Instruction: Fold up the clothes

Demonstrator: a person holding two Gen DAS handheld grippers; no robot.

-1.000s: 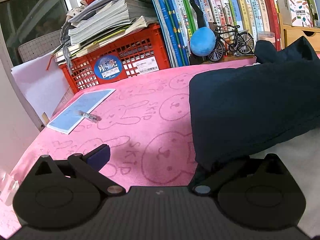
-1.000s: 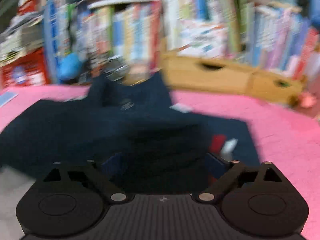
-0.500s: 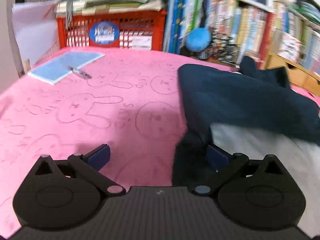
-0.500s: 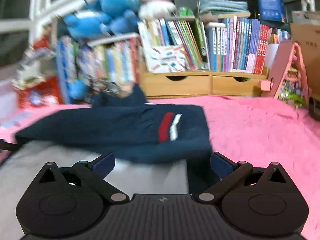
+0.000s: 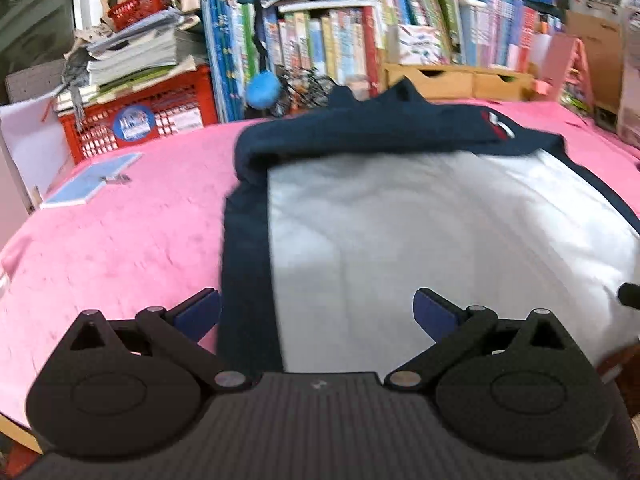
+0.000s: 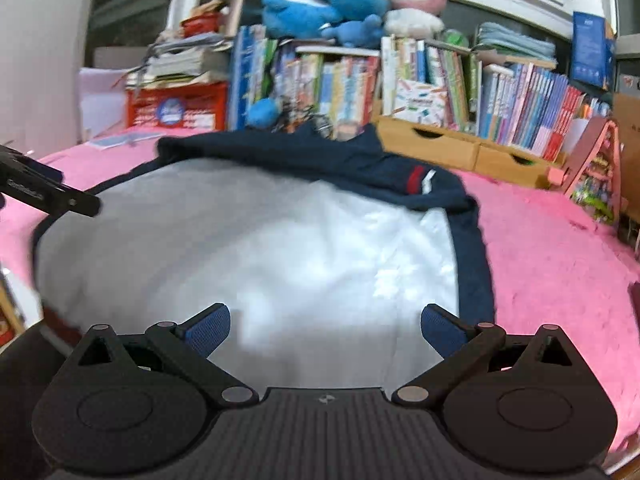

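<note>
Both your grippers have pulled back from the navy-and-white garment on the pink plush cloth; left gripper and right gripper gape, released, empty.

Left gripper jaws spread wide, blue pads apart, nothing pinched; pointed forward and tilted downward. Right gripper likewise spread wide, pads clear of any grip, same downward tilt. Left gripper's black body also shows at left edge of right wrist view; a dark tip of the right gripper at right edge of left view.
</note>
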